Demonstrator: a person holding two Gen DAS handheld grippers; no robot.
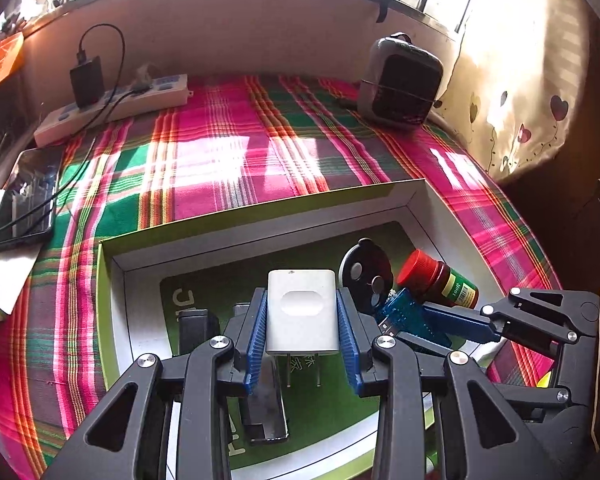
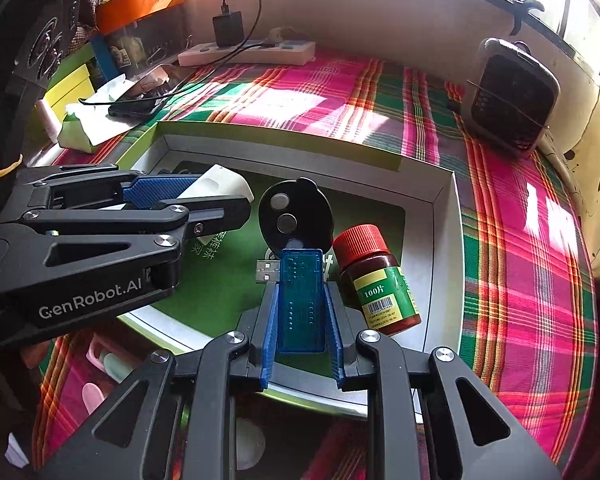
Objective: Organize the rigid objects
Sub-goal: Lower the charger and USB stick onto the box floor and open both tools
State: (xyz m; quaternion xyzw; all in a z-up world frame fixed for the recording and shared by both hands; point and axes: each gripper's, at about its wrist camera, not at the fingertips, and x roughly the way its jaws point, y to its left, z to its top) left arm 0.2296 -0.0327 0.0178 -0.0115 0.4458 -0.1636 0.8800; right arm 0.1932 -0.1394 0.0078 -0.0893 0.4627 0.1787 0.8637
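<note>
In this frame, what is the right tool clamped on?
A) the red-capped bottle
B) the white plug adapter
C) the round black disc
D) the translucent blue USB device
D: in the right wrist view the right tool is shut on the translucent blue USB device, its metal plug sticking out to one side, while the red-capped bottle lies in the box beside it and the left tool holds the white plug adapter.

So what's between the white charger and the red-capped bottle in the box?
The round black disc, with the blue USB stick below it; the right wrist view shows it.

Bottle label [image 2: 384,300] print too small
</note>
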